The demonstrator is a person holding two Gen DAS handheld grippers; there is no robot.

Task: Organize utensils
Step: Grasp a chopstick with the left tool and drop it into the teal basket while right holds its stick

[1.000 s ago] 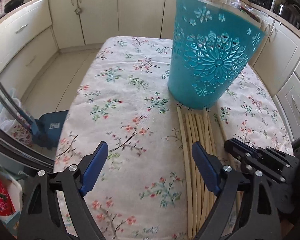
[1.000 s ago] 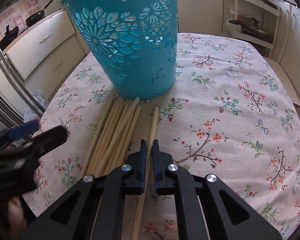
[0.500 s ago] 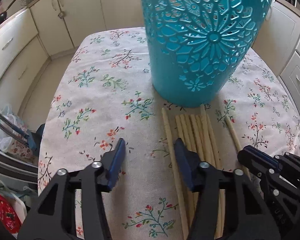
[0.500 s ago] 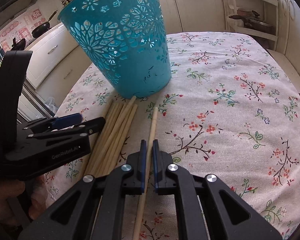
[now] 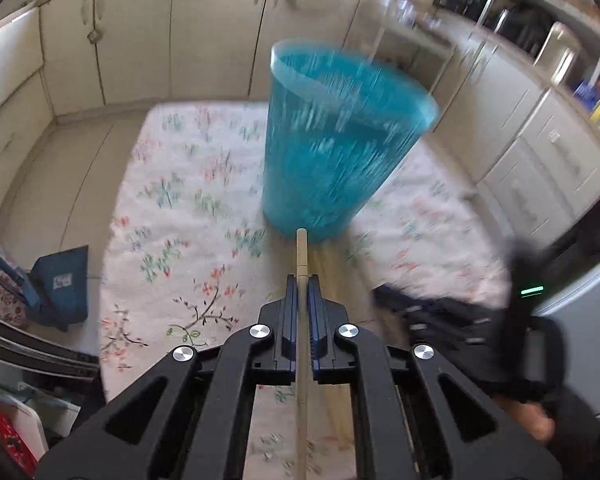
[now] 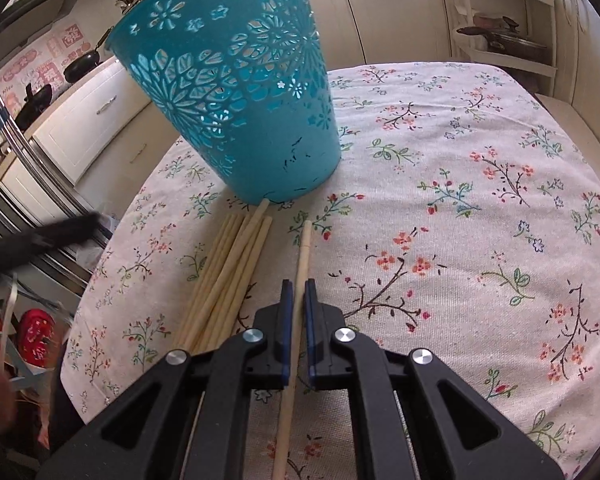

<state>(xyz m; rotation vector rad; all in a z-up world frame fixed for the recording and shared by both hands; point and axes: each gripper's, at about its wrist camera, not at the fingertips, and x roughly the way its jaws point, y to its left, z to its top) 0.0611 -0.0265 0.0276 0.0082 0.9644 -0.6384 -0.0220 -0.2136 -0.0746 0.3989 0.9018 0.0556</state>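
A teal cut-out basket [image 5: 336, 148] stands on the floral tablecloth [image 5: 172, 216]; it also shows in the right wrist view [image 6: 240, 88]. My left gripper [image 5: 302, 280] is shut on one wooden chopstick [image 5: 301, 252], lifted and pointing at the basket's base. My right gripper [image 6: 296, 284] is shut on another chopstick [image 6: 303, 252] that lies on the cloth. A bundle of several chopsticks [image 6: 228, 272] lies left of it, one tip touching the basket's foot. The left wrist view is blurred by motion.
Cream kitchen cabinets [image 5: 140, 40] surround the table. A blue dustpan [image 5: 60, 280] stands on the floor at the left. Shelves with pots [image 6: 500, 36] are at the back right. The right gripper's body [image 5: 460, 320] shows at the right of the left wrist view.
My left gripper has shut on a chopstick and lifted it off the cloth. My right gripper stays shut on its chopstick and has barely moved.
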